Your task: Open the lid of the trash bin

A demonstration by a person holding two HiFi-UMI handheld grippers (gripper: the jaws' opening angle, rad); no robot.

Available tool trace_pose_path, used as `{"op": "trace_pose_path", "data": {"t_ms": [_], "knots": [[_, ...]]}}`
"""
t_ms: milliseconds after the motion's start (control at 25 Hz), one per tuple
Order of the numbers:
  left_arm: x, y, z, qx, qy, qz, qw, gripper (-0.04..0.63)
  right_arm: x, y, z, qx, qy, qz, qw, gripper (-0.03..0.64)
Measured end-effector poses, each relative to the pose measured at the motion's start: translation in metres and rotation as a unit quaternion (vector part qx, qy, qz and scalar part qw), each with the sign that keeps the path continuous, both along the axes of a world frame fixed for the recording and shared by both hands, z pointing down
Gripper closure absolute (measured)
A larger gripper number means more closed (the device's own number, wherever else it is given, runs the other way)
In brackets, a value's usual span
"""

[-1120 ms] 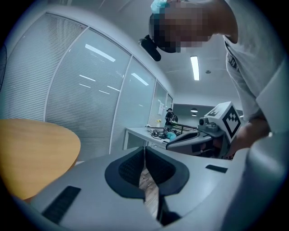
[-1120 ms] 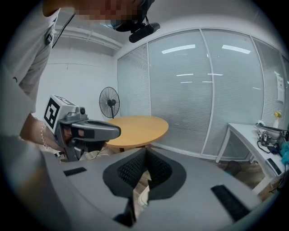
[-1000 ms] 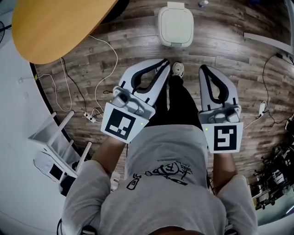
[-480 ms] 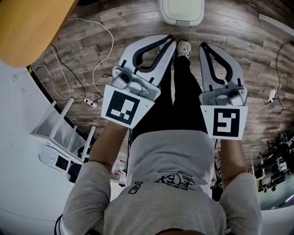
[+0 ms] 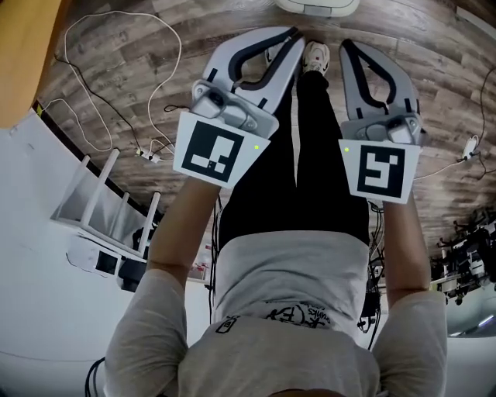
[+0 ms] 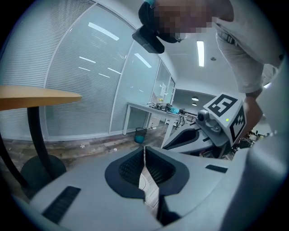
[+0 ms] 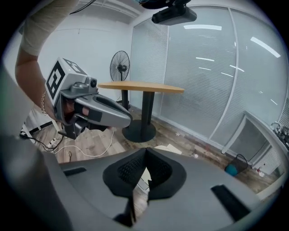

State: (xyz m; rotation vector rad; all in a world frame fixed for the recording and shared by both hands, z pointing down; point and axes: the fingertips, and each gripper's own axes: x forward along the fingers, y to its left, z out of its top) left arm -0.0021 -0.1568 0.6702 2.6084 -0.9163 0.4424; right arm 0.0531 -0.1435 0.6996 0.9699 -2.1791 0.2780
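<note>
Wood-plank floor (image 5: 116,93) runs under the standing person. The left gripper (image 5: 290,36) and right gripper (image 5: 346,45) hang side by side, each with its jaws pressed together on nothing. Just past their tips sits the white trash bin (image 5: 316,6), with only its near edge showing and its inside unseen. Far off, a small teal basket (image 6: 140,134) stands beside a desk.

White trash bin (image 5: 316,5), brown wood-grain floor (image 5: 116,101), orange-tan table (image 5: 15,46).
</note>
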Motion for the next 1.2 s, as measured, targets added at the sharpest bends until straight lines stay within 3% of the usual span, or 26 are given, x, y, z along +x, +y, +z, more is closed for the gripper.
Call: {"op": "trace_pose_path", "data": {"t_ms": [680, 1200], "knots": [[0.021, 0.017, 0.148, -0.062, -0.033, -0.015, 0.9974, 0.569, 0.003, 0.01, 0.143, -0.015, 0.1, -0.053, 0.993, 0.58], [0.029, 0.011, 0.223, -0.095, -0.099, 0.03, 0.9902, 0.569, 0.0, 0.011, 0.24, -0.06, 0.179, -0.132, 0.973, 0.545]]}}
